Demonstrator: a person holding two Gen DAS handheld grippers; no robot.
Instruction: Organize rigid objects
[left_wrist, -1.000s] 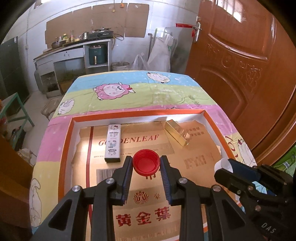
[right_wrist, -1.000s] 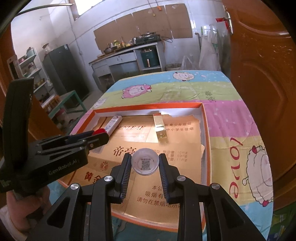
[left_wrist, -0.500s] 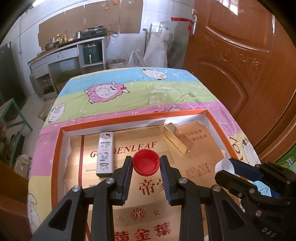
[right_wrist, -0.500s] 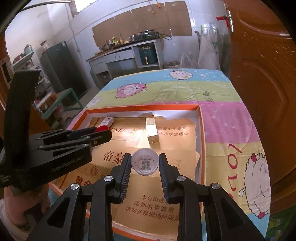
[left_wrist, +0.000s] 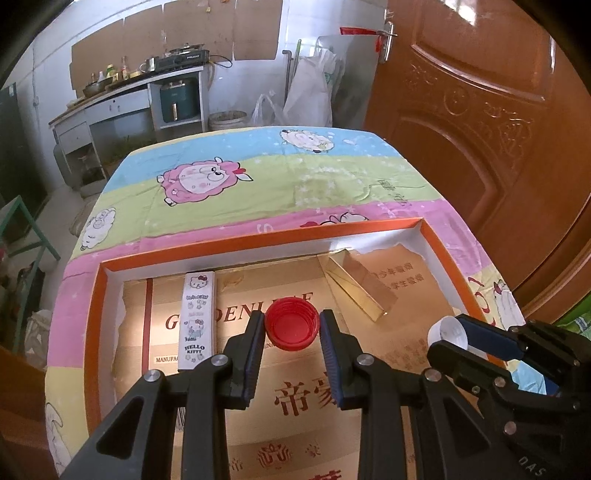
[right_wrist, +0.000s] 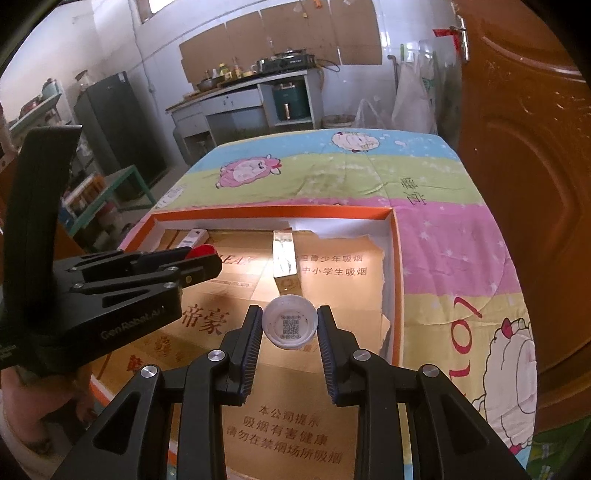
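My left gripper (left_wrist: 291, 326) is shut on a red bottle cap (left_wrist: 291, 325), held above the cardboard floor of an orange-rimmed shallow box (left_wrist: 258, 240). My right gripper (right_wrist: 289, 328) is shut on a white bottle cap (right_wrist: 289, 326) with a QR code inside, also above the box (right_wrist: 395, 266). A white Hello Kitty box (left_wrist: 196, 319) lies flat in the box, left of the red cap. A gold bar-shaped box (left_wrist: 356, 290) lies at the back right; it also shows in the right wrist view (right_wrist: 283, 260). The right gripper shows in the left view (left_wrist: 480, 354), the left gripper in the right view (right_wrist: 147, 273).
The box sits on a table covered with a cartoon-sheep cloth (left_wrist: 258, 184). A brown wooden door (left_wrist: 480, 110) stands close on the right. A kitchen counter (left_wrist: 140, 92) and a dark fridge (right_wrist: 114, 125) are far behind. A green stool (right_wrist: 125, 184) stands left of the table.
Both grippers have pulled back and risen a little, each still holding its cap. More of the box's far rim and of the table beyond shows now.
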